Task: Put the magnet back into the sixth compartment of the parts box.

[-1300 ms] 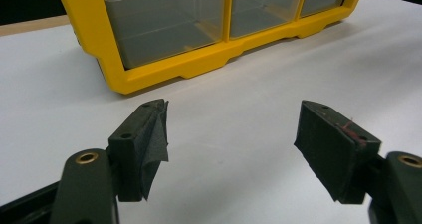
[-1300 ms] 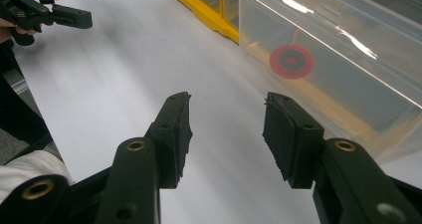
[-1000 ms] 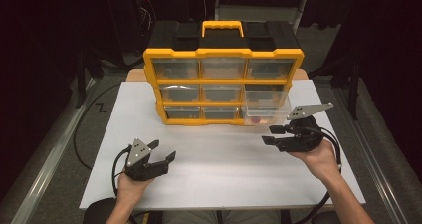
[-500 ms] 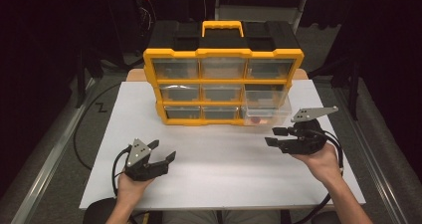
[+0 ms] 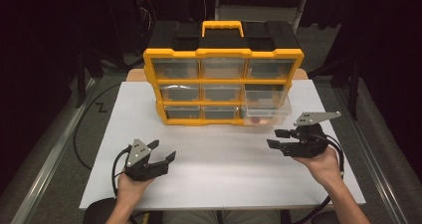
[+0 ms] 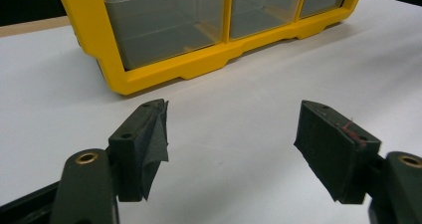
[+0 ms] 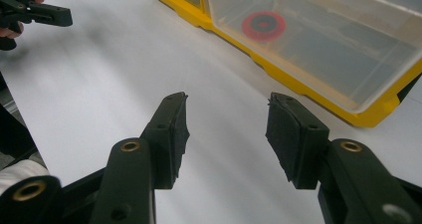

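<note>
Two grippers, one yellow organizer with nine drawers
Left gripper gapes empty; right gripper, jaws just widening, holds nothing; beyond, on the white table, the organizer has one drawer pulled out, red ring inside

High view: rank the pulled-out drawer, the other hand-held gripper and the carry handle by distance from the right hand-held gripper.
From the right hand-held gripper:
1. Pulled-out drawer, bottom right of the organiser, just ahead.
2. Left hand-held gripper, across the table's near side.
3. Carry handle, on top at the back.

Right claw gapes empty over white table near red disc drawer
</note>
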Available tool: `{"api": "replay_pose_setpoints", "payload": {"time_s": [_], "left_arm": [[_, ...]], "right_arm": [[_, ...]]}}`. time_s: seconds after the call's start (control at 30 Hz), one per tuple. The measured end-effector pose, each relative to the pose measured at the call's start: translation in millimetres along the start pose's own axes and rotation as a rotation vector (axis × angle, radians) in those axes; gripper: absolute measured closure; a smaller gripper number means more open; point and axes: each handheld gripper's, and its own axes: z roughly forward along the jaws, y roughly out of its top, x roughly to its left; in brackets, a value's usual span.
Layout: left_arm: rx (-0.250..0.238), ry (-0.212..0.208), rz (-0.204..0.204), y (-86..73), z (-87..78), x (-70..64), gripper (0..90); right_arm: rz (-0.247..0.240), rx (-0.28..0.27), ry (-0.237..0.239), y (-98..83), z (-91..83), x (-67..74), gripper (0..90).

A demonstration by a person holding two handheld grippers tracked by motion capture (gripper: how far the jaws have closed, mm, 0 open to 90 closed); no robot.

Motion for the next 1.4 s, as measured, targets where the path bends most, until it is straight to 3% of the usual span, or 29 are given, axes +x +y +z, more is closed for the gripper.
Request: {"api": "replay_pose_setpoints", "payload": {"time_s": [1.1, 1.4], "left_arm": [[0.000, 0.001, 0.004, 0.1, 0.4, -0.5, 28.6], [-0.002, 0.001, 0.003, 0.2, 0.5, -0.5, 28.7]], "right_arm": [[0.068, -0.118, -0.049, -45.1, -5.1, -14.5, 47.1], [0.079, -0.126, -0.061, -53.6, -1.9, -16.2, 46.1]]}}
